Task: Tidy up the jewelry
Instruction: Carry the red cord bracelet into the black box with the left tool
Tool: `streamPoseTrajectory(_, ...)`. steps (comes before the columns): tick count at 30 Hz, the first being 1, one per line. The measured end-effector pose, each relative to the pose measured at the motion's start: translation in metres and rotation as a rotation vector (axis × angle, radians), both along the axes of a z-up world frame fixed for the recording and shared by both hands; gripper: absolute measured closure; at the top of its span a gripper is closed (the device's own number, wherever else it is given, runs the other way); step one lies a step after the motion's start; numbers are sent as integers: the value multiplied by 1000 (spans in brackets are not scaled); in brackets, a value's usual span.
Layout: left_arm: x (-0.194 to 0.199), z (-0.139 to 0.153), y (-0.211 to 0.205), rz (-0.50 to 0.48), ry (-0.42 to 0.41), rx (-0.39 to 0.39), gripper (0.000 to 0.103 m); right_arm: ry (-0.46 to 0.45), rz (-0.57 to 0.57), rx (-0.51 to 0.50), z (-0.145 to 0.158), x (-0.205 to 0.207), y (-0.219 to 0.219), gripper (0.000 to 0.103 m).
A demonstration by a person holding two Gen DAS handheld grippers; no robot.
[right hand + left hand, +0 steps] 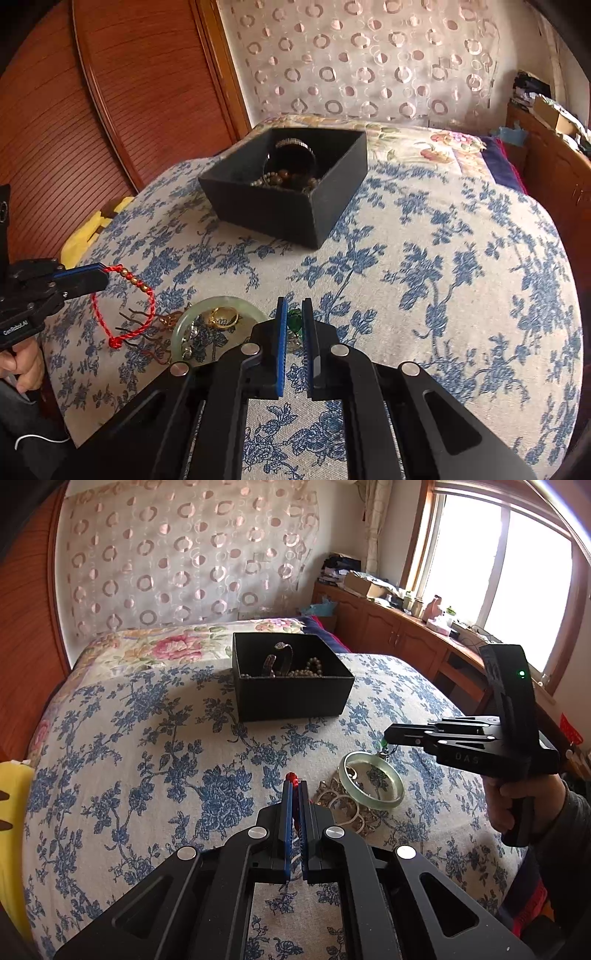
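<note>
A black open box [291,698] [280,210] sits on the blue-flowered bedspread and holds bead strings and a dark bangle. My left gripper [295,788] [101,275] is shut on a red cord bracelet [125,306] with gold beads, lifted above the bed. My right gripper [294,308] [386,736] is shut on a green pendant [295,319] [384,743], just above the pile. A pale green jade bangle [373,784] [218,325] lies on the bed with a gold ring [223,317] inside it, beside silver pieces [347,812] and a brown hair comb [147,332].
The bed [461,277] fills both views, with a floral pillow [166,646] behind the box. A wooden wardrobe [110,92] stands left, a cluttered wooden cabinet [399,627] under the window right. A yellow object [14,812] lies at the bed's left edge.
</note>
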State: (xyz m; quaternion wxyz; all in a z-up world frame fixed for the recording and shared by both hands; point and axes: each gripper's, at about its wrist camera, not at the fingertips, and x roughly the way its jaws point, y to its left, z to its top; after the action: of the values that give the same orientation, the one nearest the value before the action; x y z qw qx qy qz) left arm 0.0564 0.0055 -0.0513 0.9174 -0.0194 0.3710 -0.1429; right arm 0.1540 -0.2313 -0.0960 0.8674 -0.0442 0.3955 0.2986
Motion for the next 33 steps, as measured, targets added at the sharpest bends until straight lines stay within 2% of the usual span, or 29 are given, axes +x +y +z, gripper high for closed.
streamPoseTrajectory(10,8,27,-3,-1,-65,7,101,-101,29,-8,39,-5,8,94)
streamPoseTrajectory(22,40,60,6,19,-125,24,101,-203,50,16,97,26,37,94)
streamPoseTrajectory(27,52,71,7,25,-145,27,101,-221,44,11,105,44,53,94)
streamPoseTrajectory(33,70,81,1,25,-167,35,101,-194,23,32,94,64,59,94)
